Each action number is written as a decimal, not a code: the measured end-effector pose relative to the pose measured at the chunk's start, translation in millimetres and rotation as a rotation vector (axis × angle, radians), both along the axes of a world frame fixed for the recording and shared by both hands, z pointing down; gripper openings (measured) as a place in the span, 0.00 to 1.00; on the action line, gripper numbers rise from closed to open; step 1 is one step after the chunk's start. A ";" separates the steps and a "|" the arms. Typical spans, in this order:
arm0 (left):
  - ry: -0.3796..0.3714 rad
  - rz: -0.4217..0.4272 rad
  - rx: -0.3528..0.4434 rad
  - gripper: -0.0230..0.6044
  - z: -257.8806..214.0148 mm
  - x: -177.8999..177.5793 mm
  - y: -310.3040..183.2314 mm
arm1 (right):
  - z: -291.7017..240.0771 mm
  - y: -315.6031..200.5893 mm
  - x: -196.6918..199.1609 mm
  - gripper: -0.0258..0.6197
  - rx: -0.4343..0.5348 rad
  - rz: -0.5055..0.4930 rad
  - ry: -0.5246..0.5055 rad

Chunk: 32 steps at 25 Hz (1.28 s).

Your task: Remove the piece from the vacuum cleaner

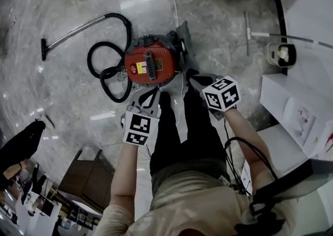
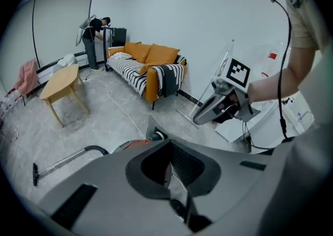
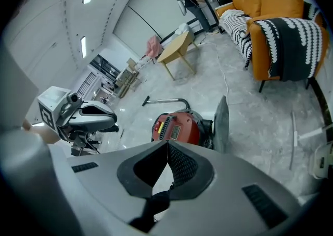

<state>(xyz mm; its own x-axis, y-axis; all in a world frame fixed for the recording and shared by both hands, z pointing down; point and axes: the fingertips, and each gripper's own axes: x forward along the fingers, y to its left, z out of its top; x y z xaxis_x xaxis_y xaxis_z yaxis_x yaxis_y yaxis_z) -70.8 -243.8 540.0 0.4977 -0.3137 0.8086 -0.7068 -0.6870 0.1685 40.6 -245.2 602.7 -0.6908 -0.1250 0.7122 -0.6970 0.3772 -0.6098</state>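
**Q:** What surface and room does the head view show?

**A:** It shows a polished grey marble floor (image 1: 62, 89) with glare streaks. The gripper views show a white-walled room. It holds an orange sofa (image 2: 156, 65) with a striped throw and a low wooden table (image 2: 60, 86). A person (image 2: 93, 34) stands bent over at the far wall.

**Q:** Where is the task's object?

**A:** The red vacuum cleaner (image 1: 150, 64) sits on the floor at 12 o'clock of the left gripper (image 1: 150, 95) and at 10 o'clock of the right gripper (image 1: 196, 81). Its black hose (image 1: 106, 68) coils at the body's 9 o'clock. The metal wand (image 1: 73, 33) runs out toward 10 o'clock. A grey panel (image 1: 183, 39) stands on edge against the body's 2 o'clock side.

**Q:** What state are the tools in?

**A:** Both grippers are clenched with the pads pressed together and nothing between them. Both are clear of the vacuum cleaner.

**Q:** What about edges and free floor?

**A:** There is open floor from 8 to 11 o'clock of the vacuum cleaner, beyond the hose. A white cabinet (image 1: 294, 107) bounds the space at 4 o'clock, and thin rods (image 1: 281, 36) lie at 3 o'clock. A dark wooden stool (image 1: 88, 177) stands at 7 o'clock. The wearer's legs (image 1: 177, 131) fill the gap between the two grippers.
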 end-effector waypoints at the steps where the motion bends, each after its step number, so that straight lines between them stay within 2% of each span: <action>1: -0.009 -0.013 0.005 0.04 8.7 -3.1 -4.7 | 10.2 -2.7 -2.5 0.04 -0.002 -0.008 -0.001; 8: -0.042 -0.057 0.019 0.04 57.9 -1.3 -21.4 | 59.5 11.7 9.7 0.04 -0.054 -0.033 0.012; 12: -0.063 -0.089 0.050 0.04 77.3 2.4 -28.2 | 76.3 14.9 28.4 0.04 -0.043 -0.048 0.031; 15: -0.115 -0.123 0.054 0.04 88.4 -4.5 -21.7 | 85.7 12.4 32.5 0.04 -0.030 -0.064 0.033; 19: -0.116 -0.090 0.076 0.04 112.8 -9.6 -38.0 | 97.7 -11.1 32.6 0.04 0.007 -0.024 0.097; 22: -0.155 -0.115 0.102 0.04 127.7 -16.6 -43.0 | 109.3 -20.6 34.8 0.04 0.031 -0.034 0.144; 26: -0.202 -0.158 0.111 0.04 145.0 -29.4 -47.7 | 126.5 -42.5 42.0 0.04 0.063 0.016 0.217; 27: -0.203 -0.164 0.098 0.08 149.8 -31.1 -47.2 | 131.4 -48.0 42.8 0.05 0.070 0.023 0.236; 30: -0.200 -0.164 0.040 0.29 165.1 -33.1 -44.0 | 143.8 -60.3 40.1 0.05 0.081 0.019 0.272; 31: -0.202 -0.165 0.021 0.33 170.1 -34.3 -42.9 | 147.1 -63.1 38.1 0.08 0.084 0.014 0.275; 32: -0.205 -0.167 0.005 0.35 174.9 -35.9 -41.7 | 150.5 -65.3 36.1 0.17 0.083 0.010 0.278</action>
<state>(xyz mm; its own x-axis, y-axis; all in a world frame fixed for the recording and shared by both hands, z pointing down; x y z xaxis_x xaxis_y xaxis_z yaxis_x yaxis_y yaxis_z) -106.7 -285.5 714.9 0.2643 -0.3818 0.8857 -0.8295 -0.5585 0.0068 76.6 -310.5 753.2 -0.4691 -0.1967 0.8609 -0.8369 0.4102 -0.3623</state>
